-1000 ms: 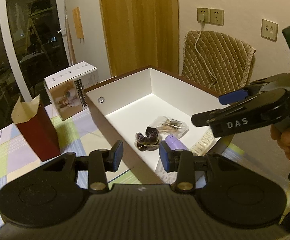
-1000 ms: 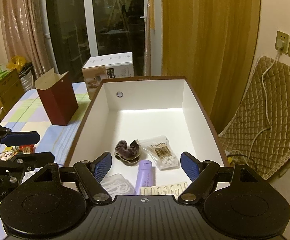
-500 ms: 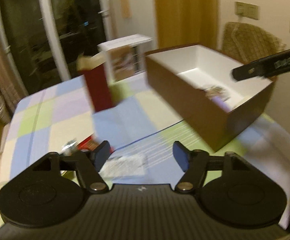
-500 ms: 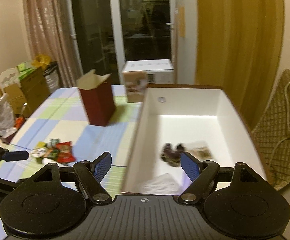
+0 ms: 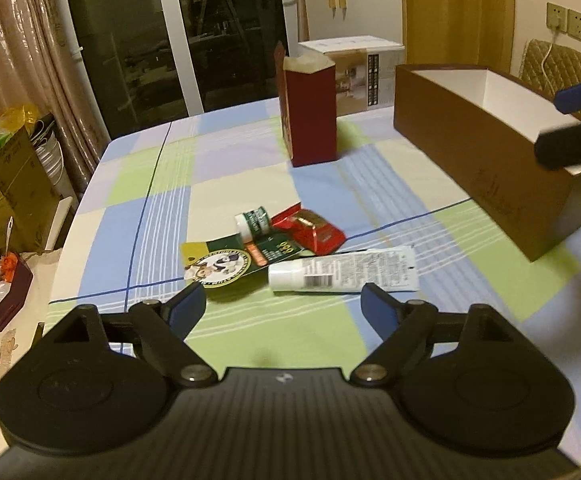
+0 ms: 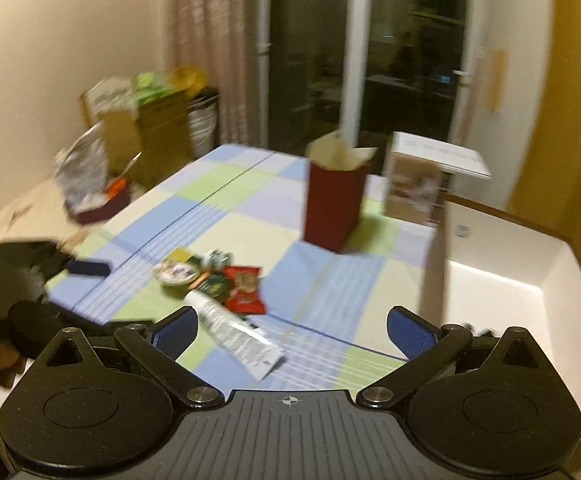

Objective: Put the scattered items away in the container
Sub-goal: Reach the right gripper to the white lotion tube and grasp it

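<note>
Both grippers stand empty over the checked tablecloth, facing the small pile of items not yet put away. The left gripper has its jaws opening, already fairly wide, with nothing between the pads. The right gripper is also opening, to a wide spread, and grips nothing.

The step in hand appears to be the approach for the next pick-up. The nearest item is the white tube, lying flat near the middle of the cloth, just beyond the left gripper. Its long axis runs across the left wrist view, cap to the left, flat crimped end to the right, towards the brown box. Behind the tube, touching or overlapping, lie a green card, a small green-labelled bottle and a red packet.

The box stands at the right side of the table, open at the top.

The next move likely calls for lowering one gripper astride the tube, across its narrow width, before closing.
</note>
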